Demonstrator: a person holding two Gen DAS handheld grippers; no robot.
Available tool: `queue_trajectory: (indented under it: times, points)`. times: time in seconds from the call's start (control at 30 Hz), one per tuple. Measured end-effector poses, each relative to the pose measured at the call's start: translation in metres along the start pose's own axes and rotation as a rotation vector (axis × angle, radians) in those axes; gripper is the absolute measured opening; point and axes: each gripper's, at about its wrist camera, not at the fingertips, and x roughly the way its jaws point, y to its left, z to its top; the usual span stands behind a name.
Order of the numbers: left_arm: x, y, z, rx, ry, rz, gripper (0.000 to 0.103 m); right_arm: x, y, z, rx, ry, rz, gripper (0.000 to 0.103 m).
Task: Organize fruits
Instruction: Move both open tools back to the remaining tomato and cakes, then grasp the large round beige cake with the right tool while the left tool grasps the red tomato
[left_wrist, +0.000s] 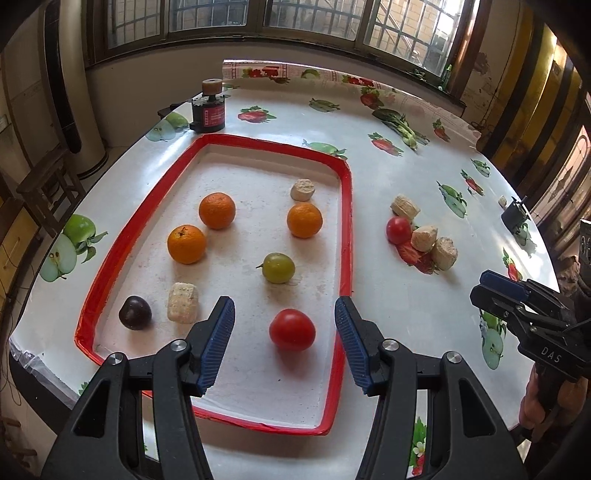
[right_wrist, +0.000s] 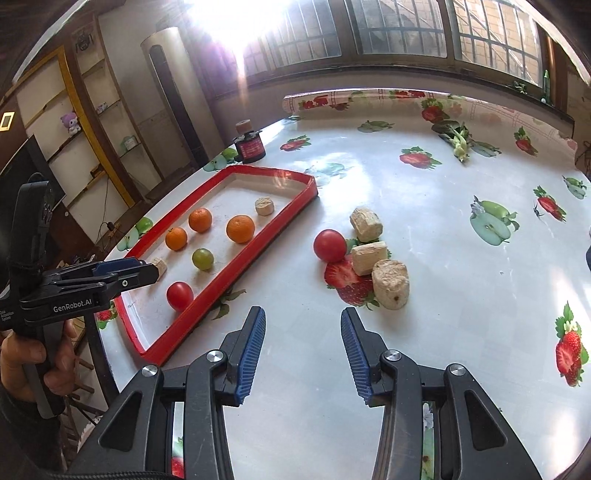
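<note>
Plum (left_wrist: 135, 312) visible only in left wrist view; left gripper (left_wrist: 284, 314) and right gripper (right_wrist: 303, 326) spread, empty.

1. Barred windows (left_wrist: 258, 14) run along the far wall, and sun glare (right_wrist: 229, 22) bursts through them.
2. A tall white standing unit (right_wrist: 173, 96) sits in the corner.
3. Yellow-trimmed shelves (right_wrist: 74, 122) line the left wall, with a purple plush toy (right_wrist: 70, 122) perched there.
4. A wooden stool (left_wrist: 48, 184) stands low at left.
</note>
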Motion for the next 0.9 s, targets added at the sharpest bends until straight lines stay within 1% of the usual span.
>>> queue_trajectory:
  times: [0.17, 0.33, 0.47, 0.57, 0.77, 0.8, 0.87, 0.9]
  points:
    - [0.005, -0.022, 0.005, 0.033, 0.006, -0.029, 0.055, -0.002, -0.018, -0.003, 0.027, 0.001, -0.022, 0.044]
    - [0.013, -0.045, 0.012, 0.067, 0.017, -0.060, 0.055, 0.006, -0.034, -0.002, 0.049, 0.011, -0.042, 0.044]
    - [0.023, -0.064, 0.017, 0.094, 0.034, -0.091, 0.055, 0.021, -0.045, 0.003, 0.047, 0.025, -0.068, 0.044]
    - [0.033, -0.077, 0.021, 0.120, 0.050, -0.099, 0.055, 0.033, -0.053, 0.010, 0.042, 0.033, -0.087, 0.044]
    - [0.058, -0.097, 0.029, 0.148, 0.090, -0.114, 0.055, 0.060, -0.064, 0.023, 0.028, 0.070, -0.091, 0.044]
    - [0.062, -0.100, 0.031, 0.155, 0.096, -0.116, 0.055, 0.064, -0.065, 0.024, 0.024, 0.079, -0.088, 0.042]
    - [0.071, -0.106, 0.034, 0.167, 0.107, -0.119, 0.055, 0.066, -0.068, 0.023, 0.017, 0.079, -0.078, 0.035]
    - [0.076, -0.109, 0.037, 0.172, 0.112, -0.120, 0.055, 0.064, -0.070, 0.022, 0.016, 0.074, -0.088, 0.035]
